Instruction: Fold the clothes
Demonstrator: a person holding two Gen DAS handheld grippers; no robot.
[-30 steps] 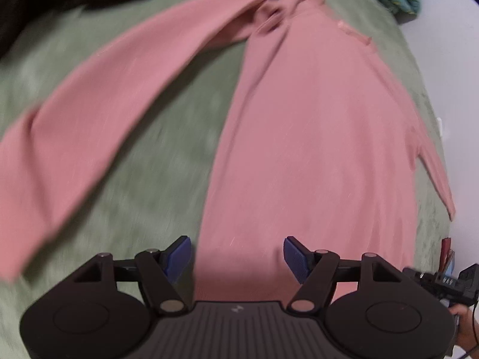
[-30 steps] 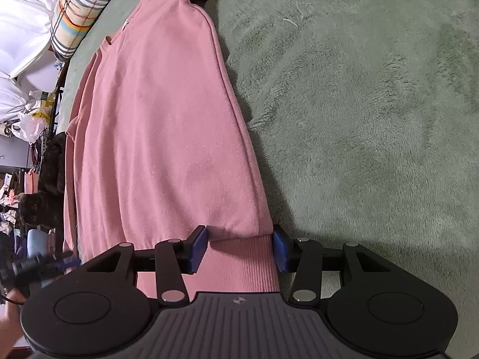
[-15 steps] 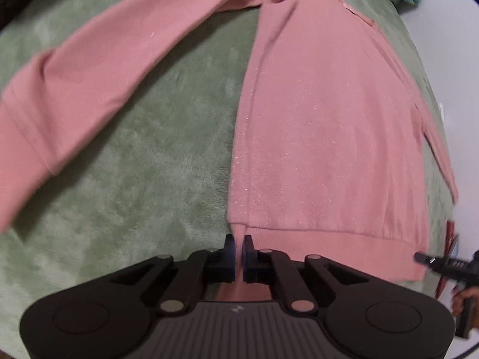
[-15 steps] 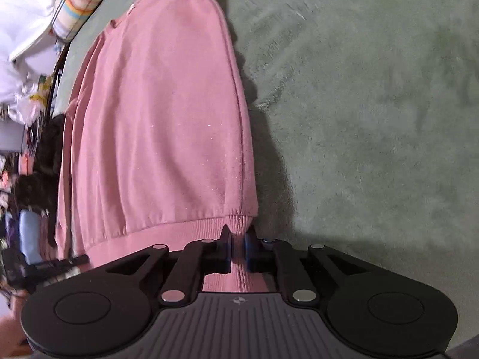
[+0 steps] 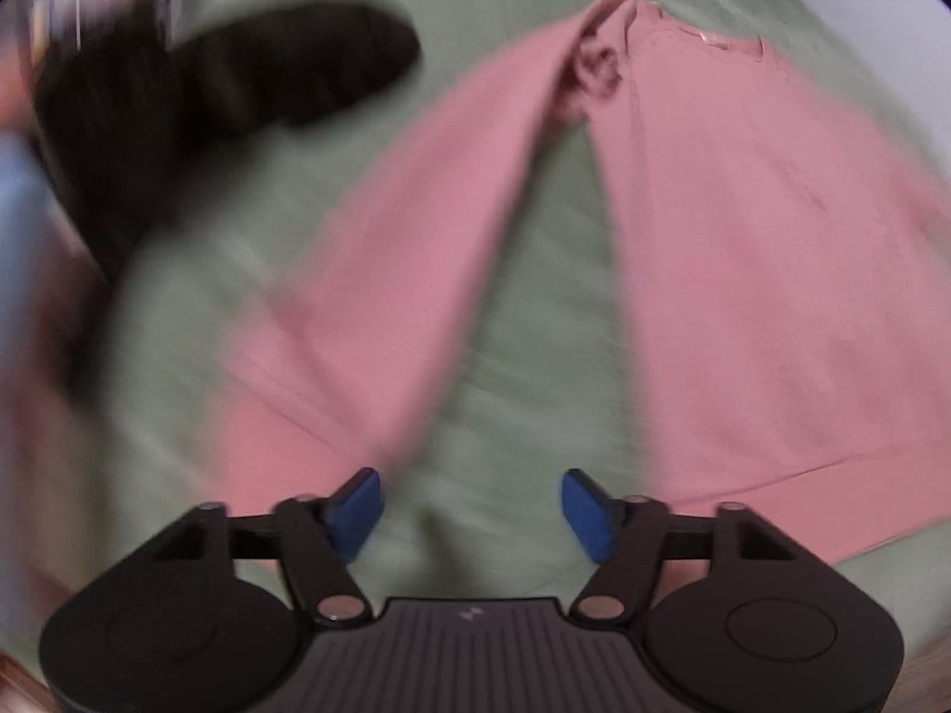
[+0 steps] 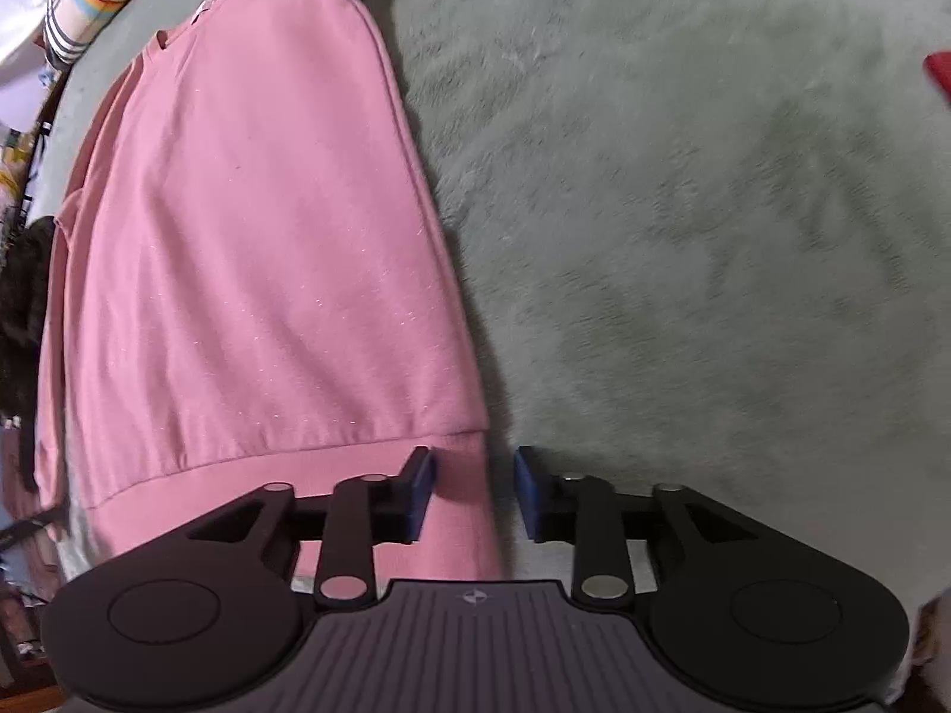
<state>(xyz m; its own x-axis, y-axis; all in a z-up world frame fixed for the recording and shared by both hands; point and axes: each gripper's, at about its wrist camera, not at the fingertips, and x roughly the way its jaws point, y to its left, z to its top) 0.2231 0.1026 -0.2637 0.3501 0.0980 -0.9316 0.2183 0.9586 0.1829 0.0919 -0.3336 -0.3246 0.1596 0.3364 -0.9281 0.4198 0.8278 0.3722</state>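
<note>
Having let go of the hem, both grippers, left [image 5: 472,511] and right [image 6: 474,493], show spread jaws; pink long-sleeved cotton sweatshirt [image 6: 249,273] lies flat on green fleece bed [image 6: 683,237], straightened for folding

Each fisheye camera looks forward and down along its own tongs, close above the bed's fuzzy green blanket [image 6: 683,226]. The left view, motion-blurred, faces the pink long-sleeved sweatshirt [image 5: 743,273] from its left side; the right view faces its hem corner. Both share that sweatshirt's body.
</note>
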